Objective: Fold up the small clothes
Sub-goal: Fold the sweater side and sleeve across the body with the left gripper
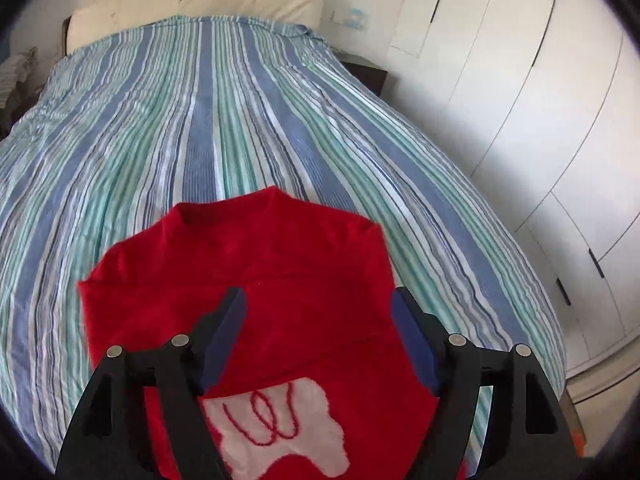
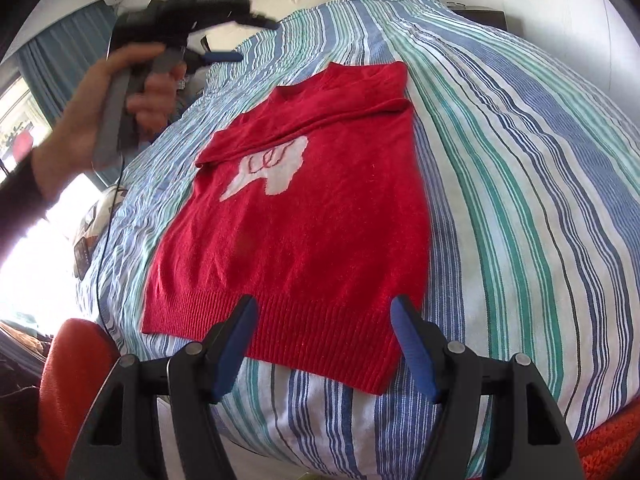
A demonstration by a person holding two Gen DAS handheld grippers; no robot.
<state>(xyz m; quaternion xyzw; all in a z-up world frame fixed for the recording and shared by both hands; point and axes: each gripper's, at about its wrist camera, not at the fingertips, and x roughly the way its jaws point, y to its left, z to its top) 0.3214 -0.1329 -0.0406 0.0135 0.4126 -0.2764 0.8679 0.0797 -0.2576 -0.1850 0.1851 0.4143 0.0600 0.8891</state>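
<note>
Left gripper (image 2: 224,40) up in the air w/ jaws wide, holding nothing. Red sweater (image 2: 304,216) flat on striped bedspread (image 2: 520,200), sleeves folded across chest. Right gripper (image 2: 324,344) over hem, jaws apart, empty. Next prob: pinch both hem corners evenly, fold up square.

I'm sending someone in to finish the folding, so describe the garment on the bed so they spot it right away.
Start at the big bed with the blue, green and white striped cover. Lying flat on it, near the foot end, is a red knitted sweater with its sleeves folded across the chest. It is the only red piece on the stripes, with a white patch bearing red squiggles on its front.
</note>
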